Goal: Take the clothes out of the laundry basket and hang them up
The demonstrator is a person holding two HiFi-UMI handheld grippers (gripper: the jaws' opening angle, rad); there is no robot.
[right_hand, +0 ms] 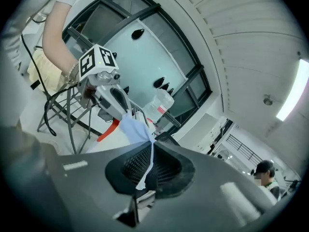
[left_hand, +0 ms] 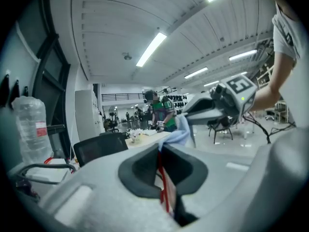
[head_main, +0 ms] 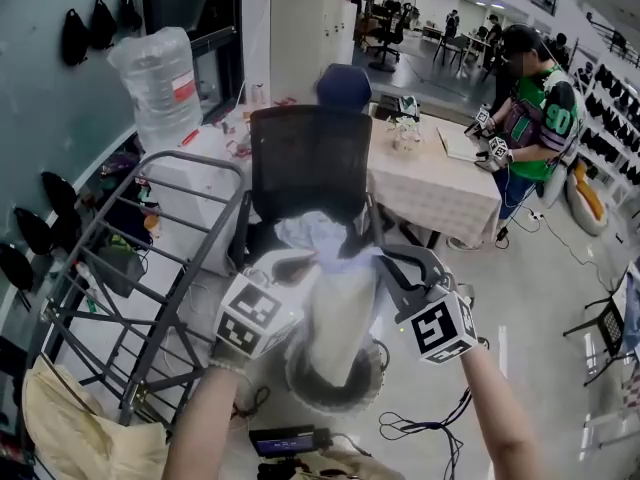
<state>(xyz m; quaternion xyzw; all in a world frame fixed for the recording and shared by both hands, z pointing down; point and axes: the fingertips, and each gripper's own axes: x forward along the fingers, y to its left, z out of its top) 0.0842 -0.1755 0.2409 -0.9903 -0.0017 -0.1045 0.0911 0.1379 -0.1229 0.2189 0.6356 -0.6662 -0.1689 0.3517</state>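
A pale white-and-light-blue garment (head_main: 340, 308) hangs between my two grippers, over the round laundry basket (head_main: 300, 383) on the floor. My left gripper (head_main: 305, 260) is shut on the garment's top edge at the left. My right gripper (head_main: 385, 260) is shut on the same edge at the right. In the left gripper view, light-blue cloth (left_hand: 181, 132) runs from my closed jaws towards the right gripper (left_hand: 193, 115). In the right gripper view, a strip of the cloth (right_hand: 133, 127) is pinched between my jaws and stretches to the left gripper (right_hand: 120, 108).
A grey metal drying rack (head_main: 150, 268) stands at the left, with a yellowish cloth (head_main: 70, 428) on its near end. A black office chair (head_main: 310, 168) stands just behind the basket. Behind it are a clothed table (head_main: 440, 188), a water bottle (head_main: 155, 83) and a person (head_main: 535, 118).
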